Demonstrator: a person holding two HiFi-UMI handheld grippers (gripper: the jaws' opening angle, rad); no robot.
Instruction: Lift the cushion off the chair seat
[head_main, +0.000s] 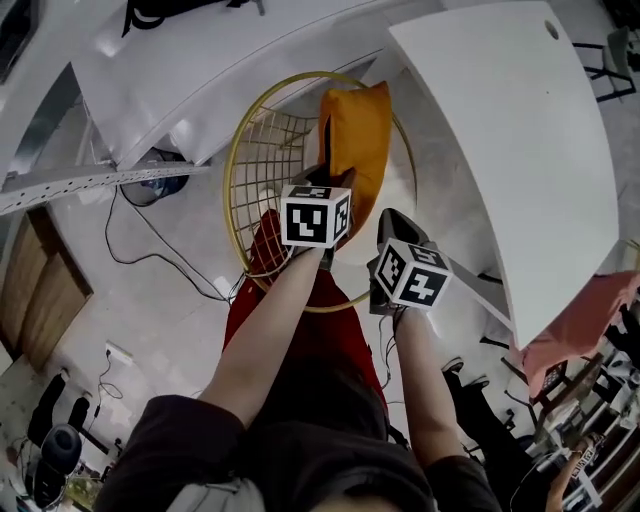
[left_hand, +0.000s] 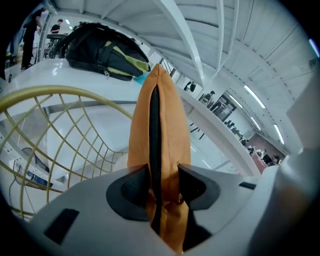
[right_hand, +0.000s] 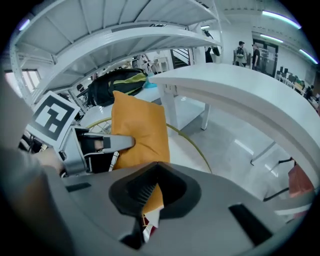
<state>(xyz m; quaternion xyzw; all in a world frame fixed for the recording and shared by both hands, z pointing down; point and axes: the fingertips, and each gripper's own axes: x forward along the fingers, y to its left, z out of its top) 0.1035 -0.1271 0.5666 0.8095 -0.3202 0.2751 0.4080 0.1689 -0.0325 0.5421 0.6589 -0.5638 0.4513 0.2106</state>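
Note:
An orange cushion (head_main: 358, 135) with a black zipper (left_hand: 155, 125) stands on edge over the round gold wire chair (head_main: 240, 160). My left gripper (head_main: 322, 172) is shut on the cushion's zippered edge; in the left gripper view both pads press the orange fabric (left_hand: 167, 150) from either side. My right gripper (head_main: 384, 221) is at the cushion's near right corner. In the right gripper view that corner (right_hand: 150, 192) and a small white and red label are pinched between the jaws, and the left gripper (right_hand: 117, 143) shows clamped on the cushion (right_hand: 140, 130) further along.
A large white table (head_main: 520, 150) stands close on the right of the chair. A second white table behind carries a black backpack (left_hand: 105, 50). Cables (head_main: 150, 240) trail over the floor at the left. A pink cloth (head_main: 580, 315) lies at the right edge.

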